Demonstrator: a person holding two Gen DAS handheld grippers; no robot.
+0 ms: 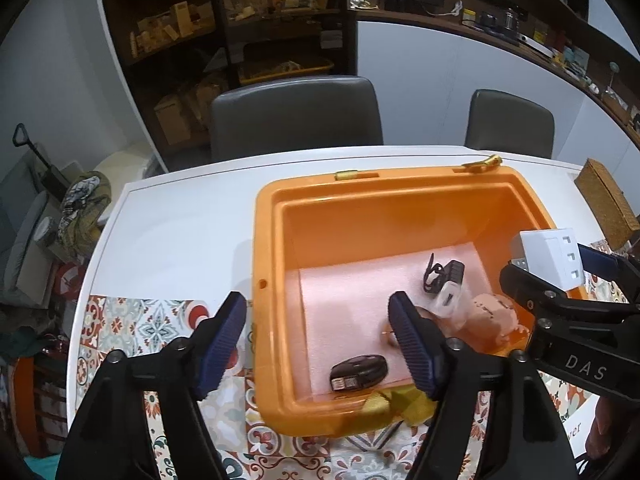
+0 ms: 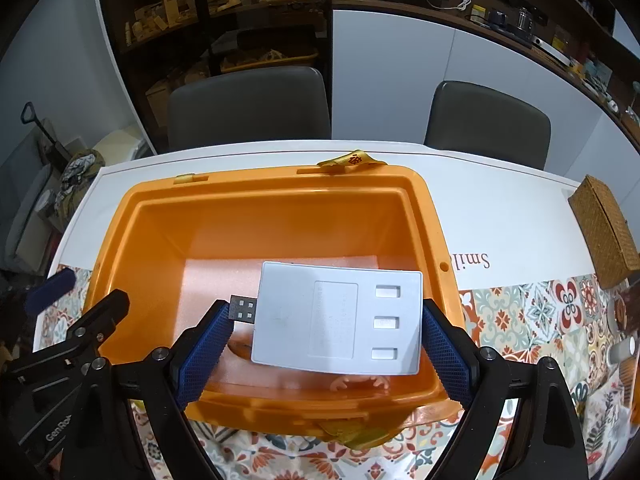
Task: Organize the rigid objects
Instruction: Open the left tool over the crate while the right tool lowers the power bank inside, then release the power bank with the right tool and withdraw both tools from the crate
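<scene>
Bin [image 1: 276, 216] already holds a key fob [image 1: 360, 370], clip [image 1: 444, 276] and other bits. Right gripper [image 2: 324, 332] jaws clamp a white USB hub [image 2: 340, 320] above it, not yet released; left gripper [image 1: 320, 340] jaws gape empty.

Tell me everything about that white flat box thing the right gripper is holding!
The white USB hub is a flat rectangular slab that looks like smooth plastic, with rounded corners. Three small rectangular slots run in a row down one side, and a short black USB plug sticks out of the opposite edge. The right gripper clamps it by two opposite edges between its blue ribbed pads. It hangs in the air, roughly level, above the open orange bin, touching nothing else.
</scene>
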